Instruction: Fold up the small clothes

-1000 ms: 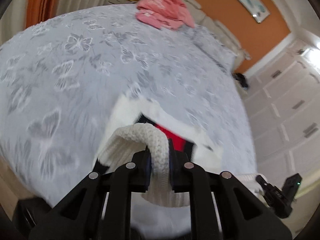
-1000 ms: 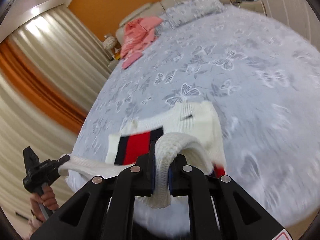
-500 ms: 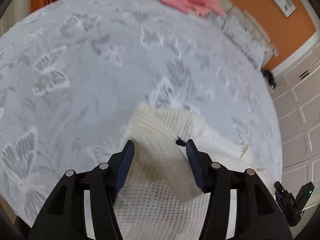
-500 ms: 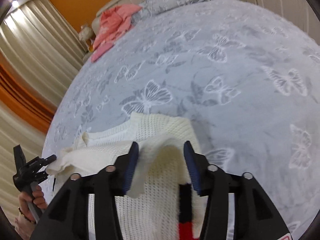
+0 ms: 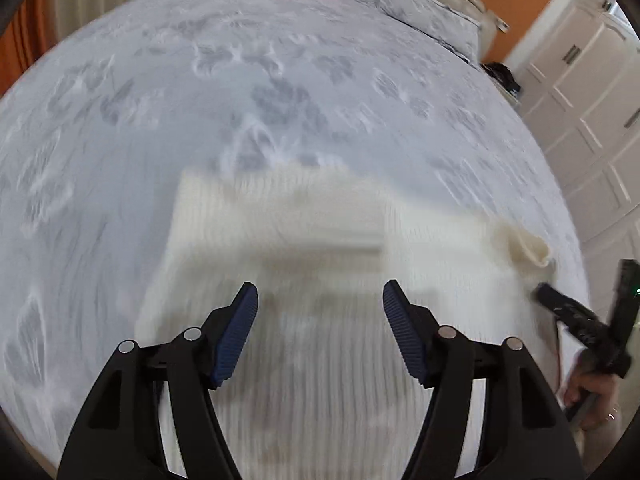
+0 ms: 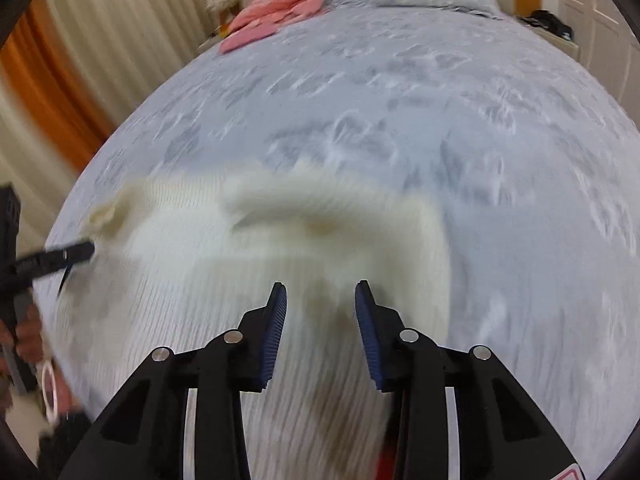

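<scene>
I am hovering my left gripper (image 5: 320, 312), jaws just opening, and right gripper (image 6: 320, 312), jaws just narrowing, both empty, over the white sweater (image 5: 280, 232), risking snagging its loose fold on the bed (image 5: 200, 92).

Sweater (image 5: 320, 240): cream knit cloth, ribbed, matt. Bedspread (image 5: 160, 120): grey woven cloth, raised butterfly pattern, soft sheen. Left gripper (image 5: 320, 300): matt black plastic, blue ridged pads (image 5: 236, 336), shiny metal pins. Pink garment (image 6: 280, 4): soft matt cloth.

Both hand-held grippers (image 5: 320, 300) (image 6: 320, 300) unclenched
</scene>
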The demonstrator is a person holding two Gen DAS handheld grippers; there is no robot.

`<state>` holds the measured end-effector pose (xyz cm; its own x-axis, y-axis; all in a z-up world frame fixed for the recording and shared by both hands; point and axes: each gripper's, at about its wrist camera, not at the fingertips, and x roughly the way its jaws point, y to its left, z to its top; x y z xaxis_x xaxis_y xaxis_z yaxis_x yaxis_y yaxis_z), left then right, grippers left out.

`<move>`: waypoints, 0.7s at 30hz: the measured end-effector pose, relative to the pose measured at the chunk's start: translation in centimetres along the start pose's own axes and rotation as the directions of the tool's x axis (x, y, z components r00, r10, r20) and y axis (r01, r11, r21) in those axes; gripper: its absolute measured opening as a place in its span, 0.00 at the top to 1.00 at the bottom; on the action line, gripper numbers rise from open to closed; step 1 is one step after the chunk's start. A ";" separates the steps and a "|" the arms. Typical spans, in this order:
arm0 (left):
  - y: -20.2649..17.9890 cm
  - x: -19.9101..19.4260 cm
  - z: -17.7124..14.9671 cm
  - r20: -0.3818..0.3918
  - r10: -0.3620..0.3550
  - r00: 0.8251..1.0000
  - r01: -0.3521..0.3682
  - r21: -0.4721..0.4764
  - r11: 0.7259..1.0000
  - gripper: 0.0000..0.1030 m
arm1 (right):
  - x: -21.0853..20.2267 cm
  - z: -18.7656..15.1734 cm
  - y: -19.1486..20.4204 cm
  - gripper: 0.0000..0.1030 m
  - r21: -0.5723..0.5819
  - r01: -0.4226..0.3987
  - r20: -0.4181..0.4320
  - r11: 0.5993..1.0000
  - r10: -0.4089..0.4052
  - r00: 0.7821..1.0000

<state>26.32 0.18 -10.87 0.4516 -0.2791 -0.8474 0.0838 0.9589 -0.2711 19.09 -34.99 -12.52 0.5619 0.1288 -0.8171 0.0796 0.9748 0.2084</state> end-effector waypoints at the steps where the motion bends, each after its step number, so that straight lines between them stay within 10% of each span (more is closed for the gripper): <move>1: 0.5 0.7 0.8 0.004 0.030 1.000 -0.030 -0.022 0.999 0.39 | 0.1 1.0 -0.8 0.68 0.040 0.041 0.020 0.998 -0.042 0.999; 6: 4.2 -1.7 1.8 0.011 -0.001 1.000 0.004 -0.209 0.978 0.32 | -3.4 -0.3 -3.5 0.62 0.173 0.009 0.030 0.985 -0.014 0.999; 17: 8.2 -6.2 -11.5 -0.085 -0.019 0.996 -0.005 -0.270 0.963 0.26 | -7.4 -13.4 -0.3 0.47 0.129 -0.030 -0.116 0.991 0.045 0.992; 18: 8.3 -6.1 -11.9 -0.074 -0.041 0.996 0.018 -0.285 0.958 0.34 | -6.7 -13.5 0.0 0.52 0.119 -0.025 -0.139 0.993 0.041 0.989; 19: 8.3 -6.0 -12.1 -0.067 -0.051 0.996 0.029 -0.296 0.955 0.51 | -6.5 -13.4 0.1 0.82 0.121 -0.026 -0.147 0.992 0.044 0.988; 21: 8.5 -6.1 -11.9 -0.076 -0.088 0.993 0.059 -0.325 0.944 0.84 | -7.3 -12.7 -0.2 0.91 0.158 -0.043 -0.130 0.986 0.064 0.989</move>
<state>13.71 9.45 -13.45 0.3734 -0.3658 -0.8525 -0.1827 0.8720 -0.4541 4.50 -33.77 -13.46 0.4538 0.2136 -0.8651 0.1848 0.9272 0.3258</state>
